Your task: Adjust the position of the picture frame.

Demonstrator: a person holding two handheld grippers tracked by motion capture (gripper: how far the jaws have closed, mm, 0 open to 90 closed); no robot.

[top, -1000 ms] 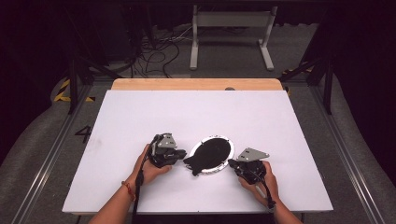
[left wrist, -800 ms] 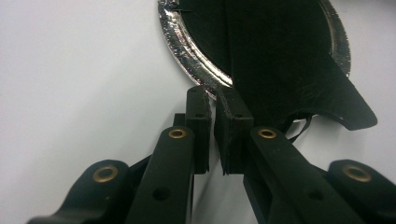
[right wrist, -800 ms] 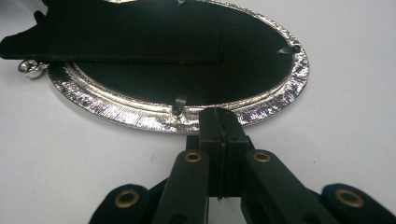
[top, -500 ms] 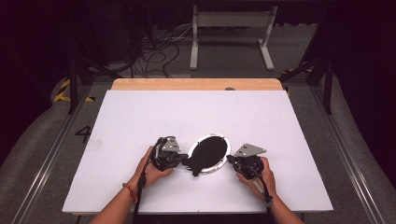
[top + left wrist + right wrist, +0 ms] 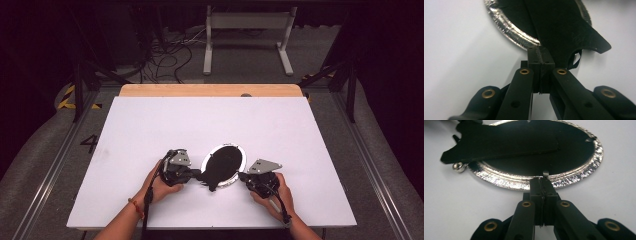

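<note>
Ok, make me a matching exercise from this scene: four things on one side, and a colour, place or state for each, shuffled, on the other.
1 frame rim
2 stand
3 wooden strip
4 right gripper

A along the far edge of the table
B shiny silver
C fingers shut at a small metal tab
D black, flat, overhanging the rim

Pairs: 1-B, 2-D, 3-A, 4-C.

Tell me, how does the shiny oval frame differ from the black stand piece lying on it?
The oval frame is bright, brushed silver metal; the black stand piece is dull and dark. The frame is a curved ring lying flat on the white table; the stand piece is a straight-edged flat panel that sticks out past the frame's rim. Both lie between the two grippers.
</note>
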